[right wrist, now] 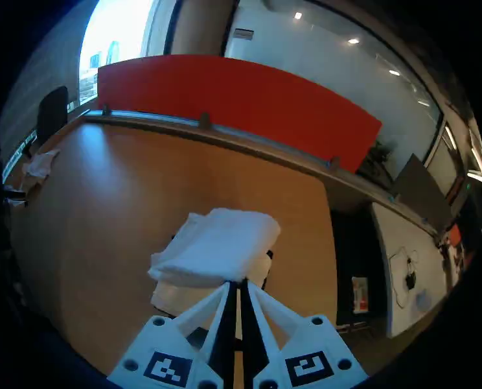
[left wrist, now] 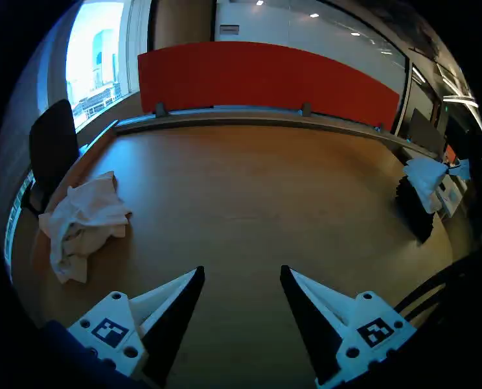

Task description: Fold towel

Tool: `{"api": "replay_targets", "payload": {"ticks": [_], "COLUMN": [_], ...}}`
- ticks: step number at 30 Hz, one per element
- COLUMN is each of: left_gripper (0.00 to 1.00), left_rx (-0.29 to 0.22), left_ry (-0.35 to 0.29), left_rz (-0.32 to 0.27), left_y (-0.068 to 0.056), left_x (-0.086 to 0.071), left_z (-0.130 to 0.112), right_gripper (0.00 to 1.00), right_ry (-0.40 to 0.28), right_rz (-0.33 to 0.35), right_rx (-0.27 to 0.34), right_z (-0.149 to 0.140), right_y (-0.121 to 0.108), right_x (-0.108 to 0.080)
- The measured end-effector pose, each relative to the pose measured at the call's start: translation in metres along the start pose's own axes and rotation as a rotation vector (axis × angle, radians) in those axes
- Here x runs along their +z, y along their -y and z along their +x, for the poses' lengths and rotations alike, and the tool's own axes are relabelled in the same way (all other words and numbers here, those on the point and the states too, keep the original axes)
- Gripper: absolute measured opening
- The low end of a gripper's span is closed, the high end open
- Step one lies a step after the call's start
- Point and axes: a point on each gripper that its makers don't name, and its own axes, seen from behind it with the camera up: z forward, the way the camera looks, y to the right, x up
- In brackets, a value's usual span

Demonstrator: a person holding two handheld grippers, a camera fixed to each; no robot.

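A crumpled white towel [left wrist: 84, 223] lies near the left edge of the wooden table [left wrist: 254, 188]; in the right gripper view the same crumpled towel [right wrist: 40, 163] is small at the far left. My left gripper [left wrist: 242, 275] hangs open above the table's near side, with nothing between its fingers and the crumpled towel off to its left. My right gripper [right wrist: 238, 286] is shut on the near edge of a folded white towel [right wrist: 218, 249], which rests over another pale layer [right wrist: 176, 298]. From the left gripper view, that folded towel [left wrist: 426, 176] shows at the far right above a dark shape.
A red partition [left wrist: 267, 74] runs along the table's far edge. A black chair [left wrist: 52, 146] stands at the left corner by the window. Past the table's right edge lie a floor gap and a white desk [right wrist: 403, 259] with cables.
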Motion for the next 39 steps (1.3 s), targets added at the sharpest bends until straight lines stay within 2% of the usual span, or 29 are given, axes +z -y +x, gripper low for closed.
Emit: {"api": "replay_targets", "payload": {"ticks": [8, 21, 39], "left_gripper": [0.86, 0.86, 0.86], "left_rx": [0.006, 0.009, 0.009], "left_ry": [-0.001, 0.0, -0.001], "left_rz": [-0.002, 0.012, 0.015], "left_y": [-0.001, 0.003, 0.002], "left_x": [-0.003, -0.007, -0.007], "left_z": [-0.001, -0.005, -0.004], "right_gripper": [0.05, 0.05, 0.05], "right_ry": [0.047, 0.113, 0.181], "right_rz": [-0.017, -0.036, -0.055], "right_rx": [0.043, 0.122, 0.174], "right_z": [-0.029, -0.072, -0.103], "right_y": [-0.006, -0.016, -0.016], "right_x": [0.008, 0.033, 0.062]}}
